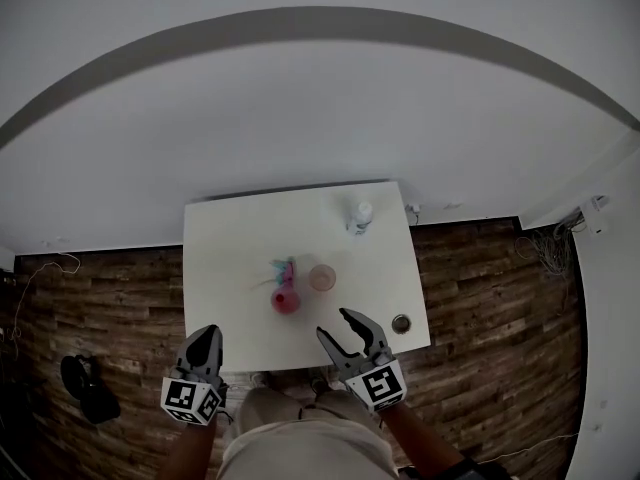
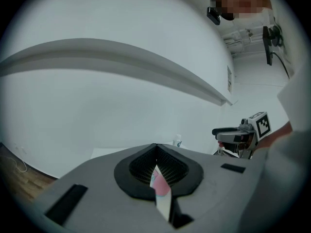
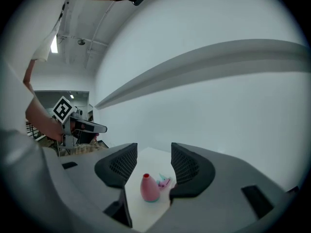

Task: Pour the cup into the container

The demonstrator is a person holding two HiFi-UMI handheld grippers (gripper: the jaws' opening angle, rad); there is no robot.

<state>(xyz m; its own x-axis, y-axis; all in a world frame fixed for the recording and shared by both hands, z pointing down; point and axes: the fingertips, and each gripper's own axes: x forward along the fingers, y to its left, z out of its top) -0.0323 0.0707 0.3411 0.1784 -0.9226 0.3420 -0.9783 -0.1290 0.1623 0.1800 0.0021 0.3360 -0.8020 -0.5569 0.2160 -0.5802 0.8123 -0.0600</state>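
Note:
A pale pink translucent cup (image 1: 322,277) stands near the middle of the white table (image 1: 230,238). Just left of it is a pink narrow-necked bottle (image 1: 284,299), which also shows between the jaws in the right gripper view (image 3: 149,187). A small clear container with a white top (image 1: 360,216) stands near the table's far edge. My right gripper (image 1: 338,326) hovers at the near edge, open, nothing between its fingers. My left gripper (image 1: 208,334) is shut and empty at the near left corner.
A small pink and teal object (image 1: 283,268) lies behind the bottle. A dark round item (image 1: 401,323) sits near the table's right front corner. Wood floor surrounds the table, with a dark object (image 1: 85,383) on it at left and cables (image 1: 550,248) at right.

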